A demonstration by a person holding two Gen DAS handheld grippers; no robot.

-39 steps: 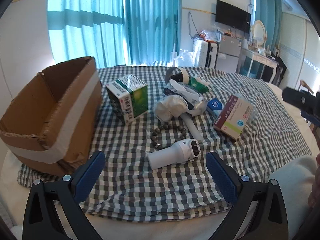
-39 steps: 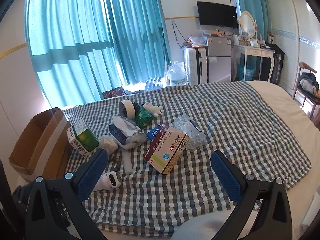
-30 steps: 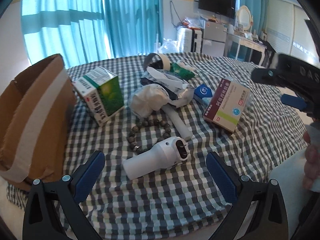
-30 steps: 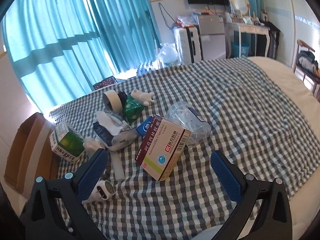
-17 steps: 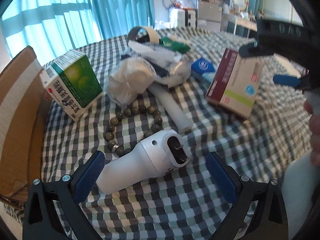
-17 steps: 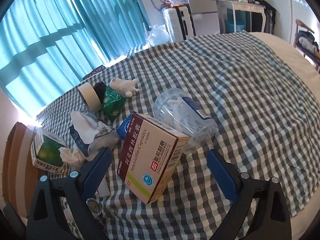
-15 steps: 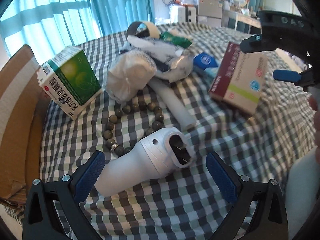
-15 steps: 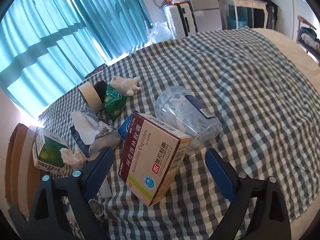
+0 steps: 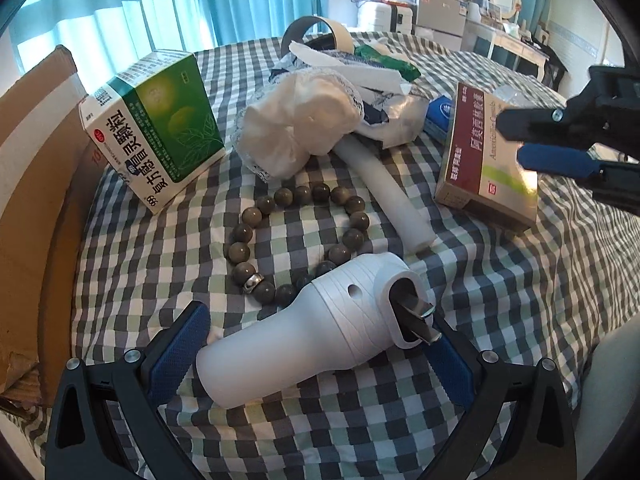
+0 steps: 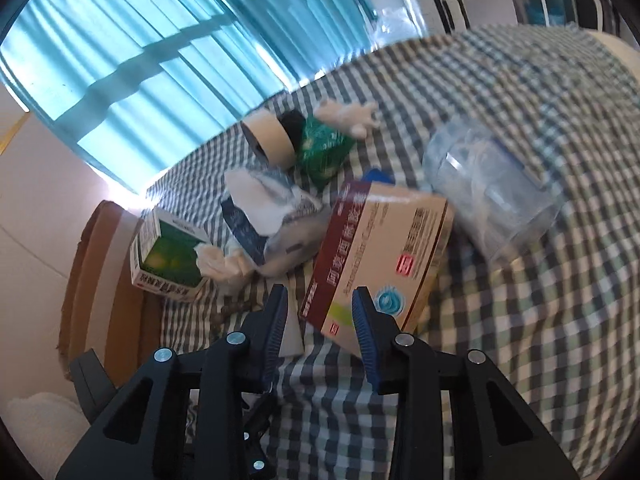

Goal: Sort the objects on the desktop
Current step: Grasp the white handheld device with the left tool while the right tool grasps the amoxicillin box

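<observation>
Two boxes [image 9: 486,156], beads [image 9: 296,240] beside white device [image 9: 312,336].

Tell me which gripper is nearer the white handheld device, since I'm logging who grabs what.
Left. The left gripper straddles the white handheld device, fingers open on either side. The right gripper is off at the maroon medicine box, jaws narrowed around its corner.

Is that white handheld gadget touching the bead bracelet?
Touching. The left wrist view shows the white handheld device lying across the near beads of the bead bracelet.
</observation>
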